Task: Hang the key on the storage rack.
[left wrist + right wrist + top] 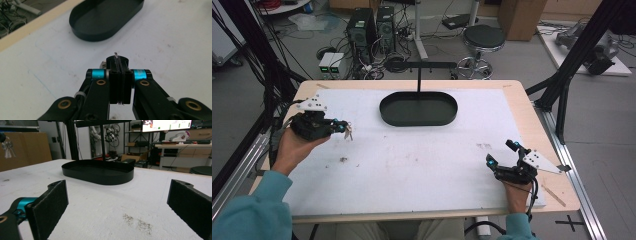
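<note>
Left gripper [343, 126], held over the white table [412, 155] at its left side, has jaws pinched together on a thin metal item [116, 55], probably keys; black oval tray [418, 108] sits well apart, toward the far middle. Right gripper [501, 154] near the right front edge, jaws spread wide with nothing between. Left gripper view shows the thin metal edge between the pads; right gripper view shows small keys [7, 147] dangling at far left.

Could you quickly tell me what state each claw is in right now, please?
Left claw: shut on a thin metal piece, possibly keys.
Right claw: open, holding nothing.
</note>
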`<action>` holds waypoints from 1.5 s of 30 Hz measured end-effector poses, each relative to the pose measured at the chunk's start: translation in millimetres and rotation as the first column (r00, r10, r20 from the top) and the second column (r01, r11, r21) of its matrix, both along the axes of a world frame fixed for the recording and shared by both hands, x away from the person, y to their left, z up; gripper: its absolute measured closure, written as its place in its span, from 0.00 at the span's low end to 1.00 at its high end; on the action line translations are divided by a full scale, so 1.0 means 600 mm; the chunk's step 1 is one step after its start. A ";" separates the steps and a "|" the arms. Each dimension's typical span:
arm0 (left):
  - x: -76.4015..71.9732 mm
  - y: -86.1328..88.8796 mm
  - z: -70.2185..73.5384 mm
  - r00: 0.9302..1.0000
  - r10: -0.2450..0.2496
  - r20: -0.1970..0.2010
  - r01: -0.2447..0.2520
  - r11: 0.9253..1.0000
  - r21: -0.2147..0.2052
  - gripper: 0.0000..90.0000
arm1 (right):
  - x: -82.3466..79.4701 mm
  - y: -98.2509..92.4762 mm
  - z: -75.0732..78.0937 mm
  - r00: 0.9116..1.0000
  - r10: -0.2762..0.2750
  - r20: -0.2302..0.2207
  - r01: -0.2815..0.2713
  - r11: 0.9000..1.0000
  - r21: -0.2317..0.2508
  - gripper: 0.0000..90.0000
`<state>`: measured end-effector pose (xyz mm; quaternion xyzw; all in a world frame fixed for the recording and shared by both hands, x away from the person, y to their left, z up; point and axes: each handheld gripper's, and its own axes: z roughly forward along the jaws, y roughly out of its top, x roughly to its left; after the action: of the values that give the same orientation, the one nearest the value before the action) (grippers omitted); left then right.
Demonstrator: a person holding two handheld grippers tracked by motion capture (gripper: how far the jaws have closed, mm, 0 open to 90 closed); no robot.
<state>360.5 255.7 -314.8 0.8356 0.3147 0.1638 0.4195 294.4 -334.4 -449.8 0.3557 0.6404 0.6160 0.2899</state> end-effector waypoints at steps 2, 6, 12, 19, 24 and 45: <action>0.011 -0.006 0.014 1.000 -0.008 0.014 0.009 1.000 -0.016 0.98 | 0.000 0.000 0.000 1.000 0.000 0.000 0.000 1.000 0.000 0.03; 0.041 -0.024 0.043 0.999 -0.028 0.045 0.030 0.999 -0.043 0.98 | 0.000 0.000 0.000 1.000 0.000 0.000 0.000 1.000 0.000 0.03; 0.088 -0.060 0.081 0.996 -0.072 0.052 0.075 0.996 -0.054 0.98 | 0.000 0.000 0.000 1.000 -0.002 -0.002 0.002 1.000 0.002 0.03; 0.128 -0.098 0.111 0.992 -0.104 0.066 0.108 0.992 -0.063 0.98 | 0.000 0.000 0.000 1.000 -0.003 -0.001 0.003 1.000 0.000 0.03; 0.148 -0.117 0.127 0.992 -0.112 0.063 0.115 0.992 -0.050 0.98 | -0.001 0.000 0.000 1.000 -0.002 -0.001 0.002 1.000 0.002 0.03; 0.234 -0.166 0.134 0.994 -0.103 0.033 0.103 0.995 -0.006 0.98 | 0.000 -0.001 0.000 1.000 0.000 0.001 0.000 1.000 0.003 0.03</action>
<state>500.7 155.9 -234.6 0.8462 0.2651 0.1544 0.4356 294.6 -335.1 -449.8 0.3560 0.6391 0.6171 0.2897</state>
